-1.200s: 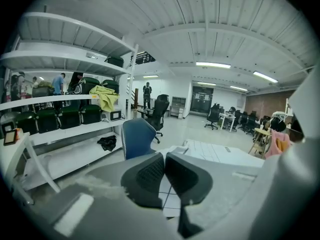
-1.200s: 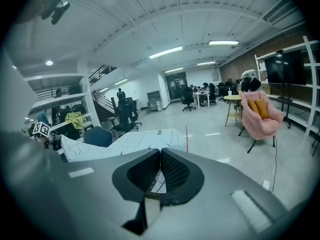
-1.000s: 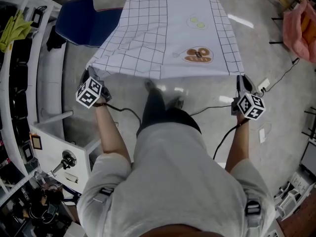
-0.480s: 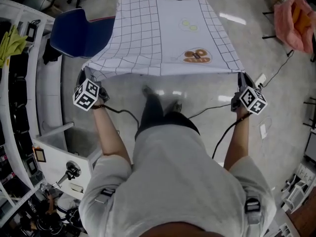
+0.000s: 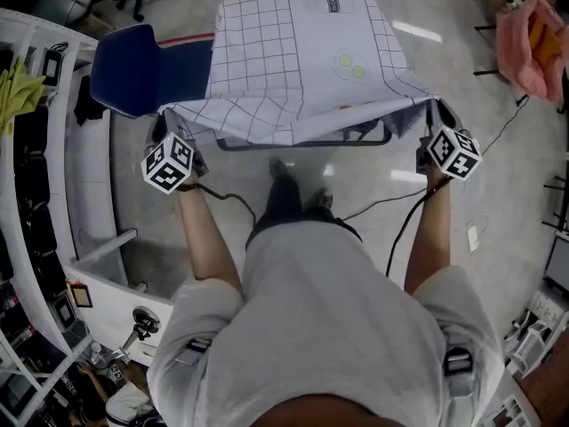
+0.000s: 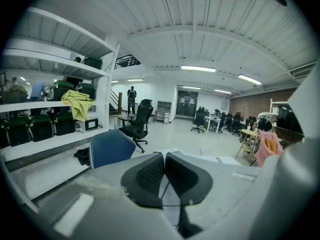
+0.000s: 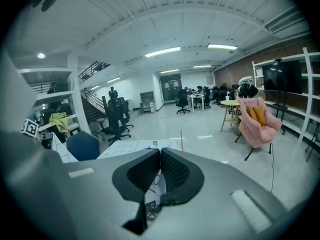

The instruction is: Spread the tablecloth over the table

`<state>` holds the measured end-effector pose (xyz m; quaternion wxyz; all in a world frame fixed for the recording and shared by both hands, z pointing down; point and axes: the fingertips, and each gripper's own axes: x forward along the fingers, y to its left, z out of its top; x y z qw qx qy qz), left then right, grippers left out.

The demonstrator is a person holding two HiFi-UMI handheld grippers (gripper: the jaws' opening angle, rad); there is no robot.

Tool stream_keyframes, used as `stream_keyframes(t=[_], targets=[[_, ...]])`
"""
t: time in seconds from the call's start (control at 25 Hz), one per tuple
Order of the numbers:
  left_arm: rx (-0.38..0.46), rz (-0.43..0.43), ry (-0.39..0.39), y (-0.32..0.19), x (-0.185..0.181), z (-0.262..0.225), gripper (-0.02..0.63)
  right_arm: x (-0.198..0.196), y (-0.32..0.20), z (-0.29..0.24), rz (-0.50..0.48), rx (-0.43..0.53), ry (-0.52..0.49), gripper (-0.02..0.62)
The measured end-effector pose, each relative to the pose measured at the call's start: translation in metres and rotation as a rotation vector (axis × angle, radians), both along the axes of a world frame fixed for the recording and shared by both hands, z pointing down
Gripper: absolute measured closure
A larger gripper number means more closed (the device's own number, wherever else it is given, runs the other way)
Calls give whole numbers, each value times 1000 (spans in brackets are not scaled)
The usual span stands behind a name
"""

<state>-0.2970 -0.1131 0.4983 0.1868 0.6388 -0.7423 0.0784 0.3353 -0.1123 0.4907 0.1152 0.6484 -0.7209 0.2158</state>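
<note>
The white tablecloth (image 5: 293,60) with a grid print covers the table, and its near edge hangs in the air between my two grippers. My left gripper (image 5: 165,128) is shut on the cloth's near left corner, and my right gripper (image 5: 436,114) is shut on the near right corner. The near edge sags in folds, and the table's dark frame (image 5: 307,140) shows under it. In the left gripper view the left gripper (image 6: 164,156) has its pads pressed together on a thin layer of cloth. The right gripper view shows the right gripper (image 7: 160,151) the same way, with gridded tablecloth (image 7: 125,146) beyond.
A blue chair (image 5: 133,65) stands at the table's left side. White shelving (image 5: 40,176) runs along the left. A pink chair (image 5: 533,34) is at the far right. Cables (image 5: 373,205) lie on the floor by the person's feet.
Both grippers have moved up and toward the table with the cloth's corners. The near edge, taut before, now sags in folds, and the table's frame shows beneath it.
</note>
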Motion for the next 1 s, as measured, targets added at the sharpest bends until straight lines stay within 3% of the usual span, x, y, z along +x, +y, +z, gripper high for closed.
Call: stream_keyframes(t=[0.4, 0.8, 0.84, 0.92, 1.0], targets=[[11, 155, -2, -106, 30, -8, 583, -74, -106, 13, -50, -51, 7, 588], [-62, 149, -19, -158, 85, 20, 583, -91, -215, 93, -223, -161, -2, 582], [-68, 147, -25, -163, 90, 23, 583, -91, -224, 100, -238, -167, 1, 541], [-77, 146, -38, -175, 99, 26, 583, -88, -236, 105, -243, -167, 19, 399], [-93, 157, -48, -180, 107, 31, 583, -79, -228, 99, -209, -144, 74, 394]])
